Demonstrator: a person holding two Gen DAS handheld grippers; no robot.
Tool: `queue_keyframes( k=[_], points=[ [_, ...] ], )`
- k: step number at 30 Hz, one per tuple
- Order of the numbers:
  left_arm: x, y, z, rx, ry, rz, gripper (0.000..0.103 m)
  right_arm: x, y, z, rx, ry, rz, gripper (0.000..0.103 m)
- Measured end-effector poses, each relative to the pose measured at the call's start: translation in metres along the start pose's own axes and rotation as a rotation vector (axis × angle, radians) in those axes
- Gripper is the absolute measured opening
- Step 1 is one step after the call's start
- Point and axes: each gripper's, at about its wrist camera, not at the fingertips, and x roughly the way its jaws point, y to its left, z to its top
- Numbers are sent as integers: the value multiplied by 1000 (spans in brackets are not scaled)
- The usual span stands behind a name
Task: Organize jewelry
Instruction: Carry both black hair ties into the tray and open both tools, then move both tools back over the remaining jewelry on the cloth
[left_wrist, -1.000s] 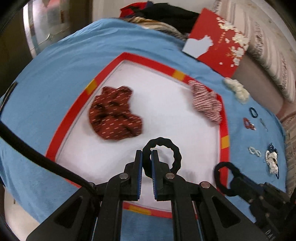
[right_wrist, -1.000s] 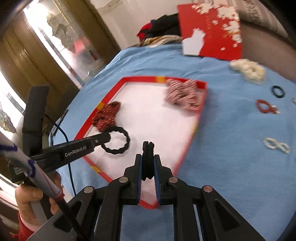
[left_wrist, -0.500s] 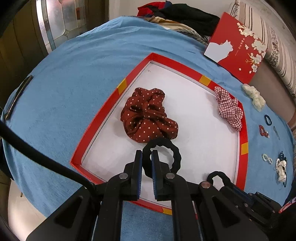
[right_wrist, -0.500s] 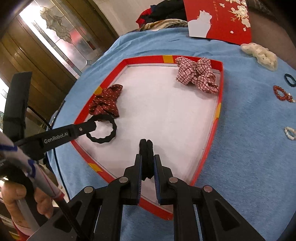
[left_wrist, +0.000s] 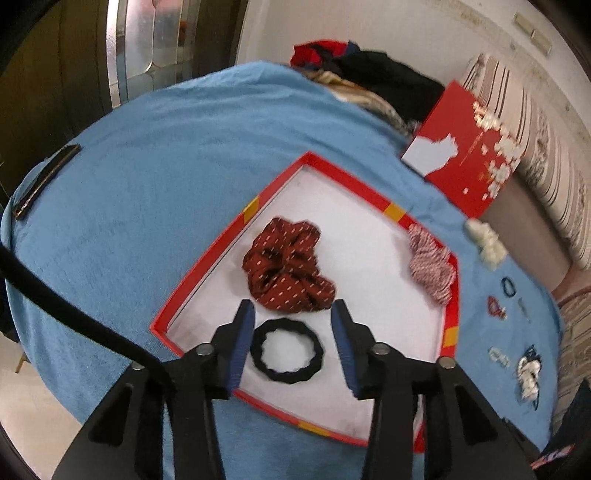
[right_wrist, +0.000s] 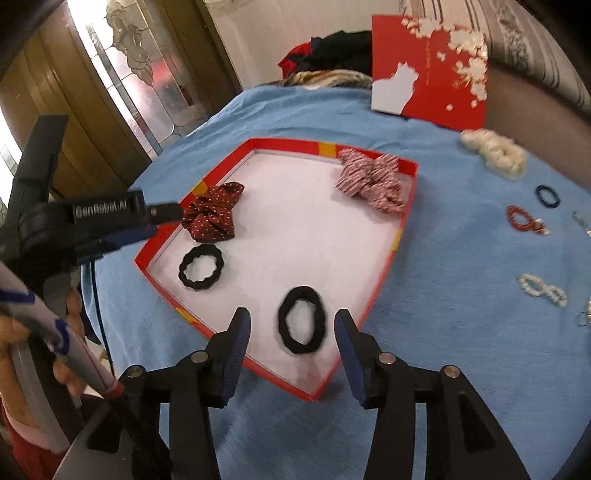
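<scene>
**Hair ties down in tray, both grippers released**

Wavy black hair tie (left_wrist: 287, 350) lay flat in the red-rimmed tray (left_wrist: 207, 258), between the spread fingers of the left gripper (left_wrist: 291, 321). Smooth black hair tie (right_wrist: 302, 319) sat near the tray's front edge, blurred, possibly not settled; right gripper (right_wrist: 291, 325) gaped, holding nothing. Dotted maroon scrunchie (left_wrist: 288, 273) lay just beyond.

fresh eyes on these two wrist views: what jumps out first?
The red-rimmed white tray on the blue cloth. Two black hair ties lie loose in it: a wavy one between the open left claw, a smooth one between the open right claw. A dotted maroon scrunchie and a striped one sit farther back.
</scene>
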Motion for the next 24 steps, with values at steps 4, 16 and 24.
queue_keyframes(
  k=[4,16,24],
  points=[
    [-8,-13,1,10,-44,-3,45,-21,-14,-9,-13,-26,-54,55],
    [-13,-77,-15,127,-82,-31,48,-74,-110,-45,129,-47,-191,58],
    [0,-130,-39,255,-58,-49,48,-100,-179,-66,272,-77,-260,58]
  ],
)
